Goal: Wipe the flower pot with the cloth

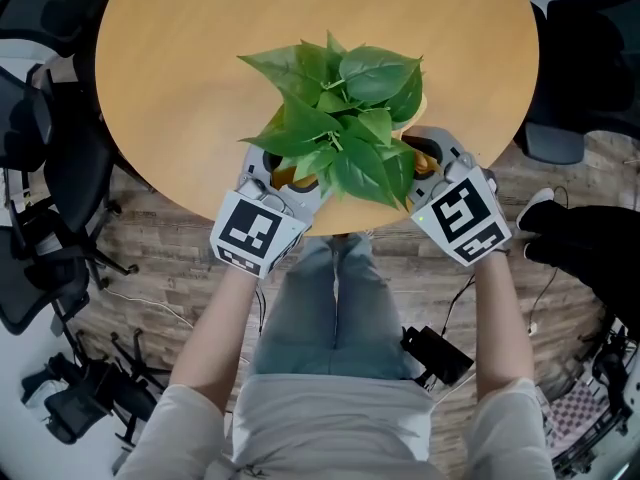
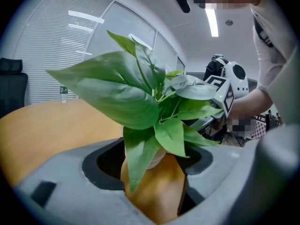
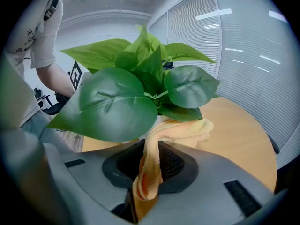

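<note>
**Left claw** [image 1: 281, 176]
- The jaws stand wide apart and clamp the pot [image 2: 157, 191].
- The pot's orange body fills the whole gap between the jaws and touches both.
- A pale band runs round the pot just above the jaws, under the leaves [image 1: 340, 118].
- The leaves spread over and ahead of this claw. They hide most of the pot in the head view.

**Right claw** [image 1: 428, 156]
- The jaws stand nearly together and pinch the cloth [image 3: 149, 170], which is yellow-orange.
- From the pinch the cloth rises ahead of the jaws as a narrow folded strip.
- Just past the jaw tips it bunches beside the pot, below the leaves.
- A large leaf hangs over the left half of these jaws and covers that spot. Whether the bunch presses on the pot or only lies next to it cannot be told.

**Relative position**
- The claws face each other across the pot, one on each side.
- Both sit at the near edge of the table [image 1: 200, 48].
- From the left claw, the right claw shows ahead and to the right, beyond the leaves. Its marker cube [image 2: 223, 91] faces the left claw.
- Whether the pot rests on the table or is held clear of it cannot be told.
</note>
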A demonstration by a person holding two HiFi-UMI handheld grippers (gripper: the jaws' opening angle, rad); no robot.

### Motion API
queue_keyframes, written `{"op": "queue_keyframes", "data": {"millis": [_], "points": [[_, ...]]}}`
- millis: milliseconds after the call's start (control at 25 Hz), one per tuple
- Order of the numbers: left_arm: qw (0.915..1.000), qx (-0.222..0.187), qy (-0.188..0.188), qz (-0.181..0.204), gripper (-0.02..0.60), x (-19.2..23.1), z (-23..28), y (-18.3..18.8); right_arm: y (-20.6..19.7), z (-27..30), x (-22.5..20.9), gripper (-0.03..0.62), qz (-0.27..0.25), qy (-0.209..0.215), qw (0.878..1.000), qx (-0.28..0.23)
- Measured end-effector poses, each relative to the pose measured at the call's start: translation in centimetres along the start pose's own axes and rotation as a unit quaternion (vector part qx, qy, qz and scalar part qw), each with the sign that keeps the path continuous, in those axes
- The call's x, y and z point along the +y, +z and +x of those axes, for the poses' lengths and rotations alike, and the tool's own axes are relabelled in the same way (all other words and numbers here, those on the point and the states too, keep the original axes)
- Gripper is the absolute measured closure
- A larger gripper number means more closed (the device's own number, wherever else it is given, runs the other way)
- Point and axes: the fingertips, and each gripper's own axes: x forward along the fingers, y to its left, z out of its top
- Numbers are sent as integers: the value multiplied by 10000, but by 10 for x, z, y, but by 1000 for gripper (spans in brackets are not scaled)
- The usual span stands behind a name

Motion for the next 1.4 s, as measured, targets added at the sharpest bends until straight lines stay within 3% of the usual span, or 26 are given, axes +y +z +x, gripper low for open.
{"op": "queue_keyframes", "data": {"millis": [440, 920, 1120, 1400], "points": [[9968, -134, 742, -284, 249, -4, 1, -3, -2, 0, 20, 528, 181, 64, 9998, -96], [9868, -219, 1491, -592, 252, -7, 1, -4, 1, 3, 42, 528, 196, 265, 9993, -178], [9890, -242, 1315, -638, 252, -8, 1, -3, -2, 1, 40, 528, 239, 316, 9990, -192], [9992, -118, 326, -188, 246, -9, -4, -6, -11, -4, 31, 528, 352, 280, 9989, -161]]}}
